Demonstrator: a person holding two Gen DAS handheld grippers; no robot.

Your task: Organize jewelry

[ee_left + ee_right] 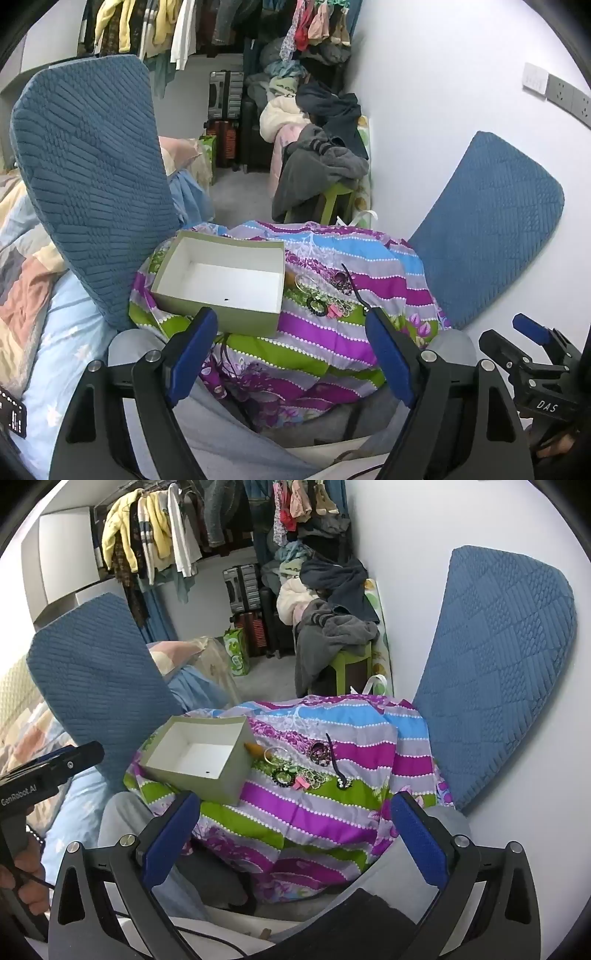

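The jewelry (310,770) lies in a loose tangle on a striped, floral cloth (314,812) draped over a raised surface: a clear bangle (275,755), a beaded bracelet (320,754), a dark ring of beads (282,777), a pink piece (301,783) and a thin black cord (334,762). Just left of it, touching the cloth, sits an open rectangular cardboard box (227,781), grey-green outside, white inside, holding only a small dark speck. An orange cone-shaped piece (255,749) lies against the box's right wall. Ribbed blue cushions (495,672) stand on either side, leaving a clear strip of cloth in front of the jewelry. The left gripper (291,350) and right gripper (295,834) both hang short of the cloth, angled downward, blue-padded jaws spread wide with nothing between them.
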